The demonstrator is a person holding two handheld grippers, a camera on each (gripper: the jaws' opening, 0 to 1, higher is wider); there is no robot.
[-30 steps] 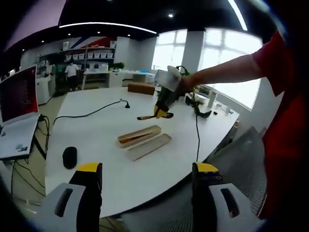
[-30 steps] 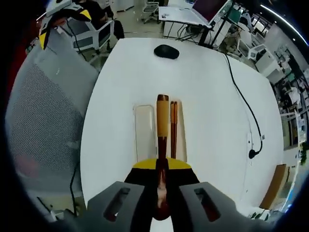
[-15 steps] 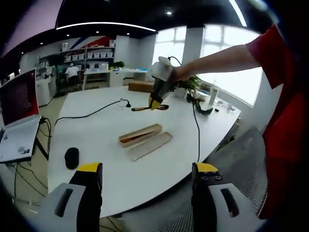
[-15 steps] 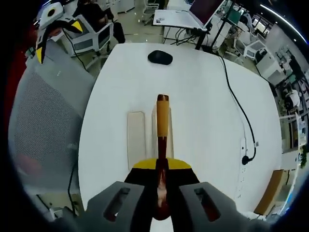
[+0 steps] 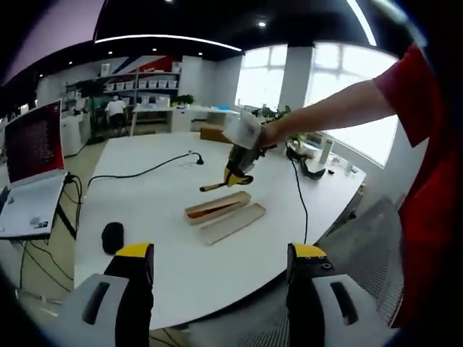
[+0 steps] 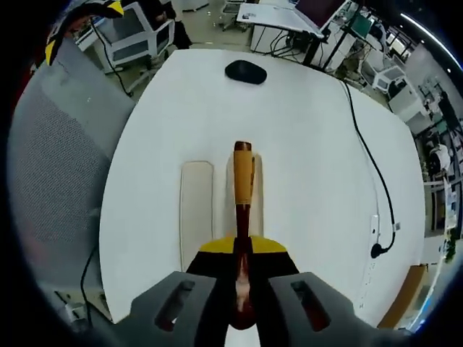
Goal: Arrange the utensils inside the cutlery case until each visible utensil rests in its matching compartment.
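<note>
A wooden cutlery case (image 5: 215, 205) lies open on the white table (image 5: 152, 217), with its flat lid (image 5: 233, 223) beside it. My right gripper (image 5: 236, 173) hovers just above the case, shut on a wooden utensil (image 5: 213, 186) with a dark and yellow handle. In the right gripper view the utensil (image 6: 244, 181) sticks forward from my right gripper (image 6: 243, 246), straight over the case (image 6: 257, 202) and covering most of it. The lid (image 6: 196, 210) lies to its left. My left gripper (image 5: 221, 289) is held back off the table's near edge, open and holding nothing.
A black mouse (image 5: 112, 236) sits on the table's left side, also the mouse (image 6: 246, 71) far ahead. A black cable (image 5: 137, 172) runs across the table to a plug. A laptop (image 5: 29, 166) stands on a side desk. A grey mesh chair (image 6: 51, 166) borders the table.
My right gripper has come down and nearer to the case with the utensil. The utensil now lines up over the case. My left gripper has stayed open and still.
</note>
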